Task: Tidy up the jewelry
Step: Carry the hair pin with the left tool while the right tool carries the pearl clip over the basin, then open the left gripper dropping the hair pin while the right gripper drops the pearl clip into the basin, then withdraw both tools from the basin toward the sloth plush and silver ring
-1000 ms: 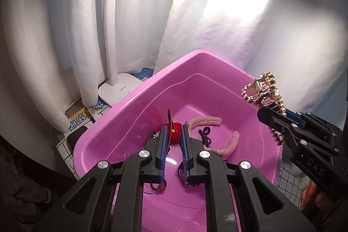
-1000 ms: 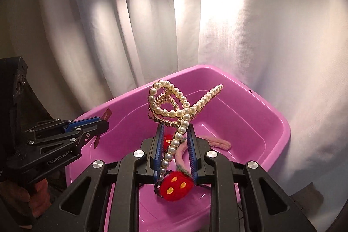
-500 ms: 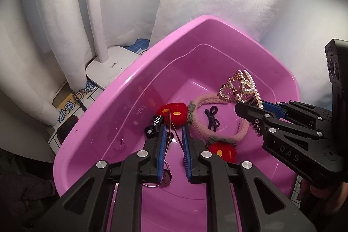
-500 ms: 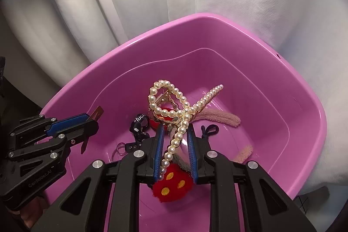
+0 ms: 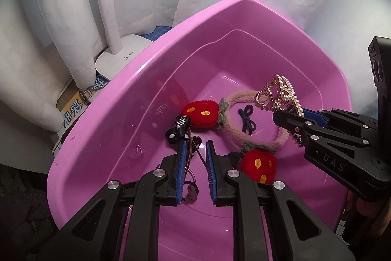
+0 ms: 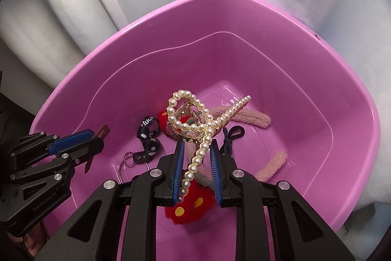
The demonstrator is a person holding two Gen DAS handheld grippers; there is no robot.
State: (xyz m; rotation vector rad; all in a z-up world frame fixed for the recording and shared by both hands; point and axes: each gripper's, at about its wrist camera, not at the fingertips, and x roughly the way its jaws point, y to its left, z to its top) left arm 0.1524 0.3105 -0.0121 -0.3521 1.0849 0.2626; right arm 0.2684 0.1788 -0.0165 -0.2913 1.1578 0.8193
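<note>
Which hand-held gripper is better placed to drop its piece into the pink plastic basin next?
Probably the left hand-held gripper: its jaws have just been opening around the thin brown hair clip. The right grips the pearl hair claw above the pink plastic basin.

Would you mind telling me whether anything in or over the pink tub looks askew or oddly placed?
Yes: the pearl hair claw hangs askew from the right tool, pinched only by one pearl-strung arm above the pink tub. The thin brown clip sits tilted against one finger of the left tool.
</note>
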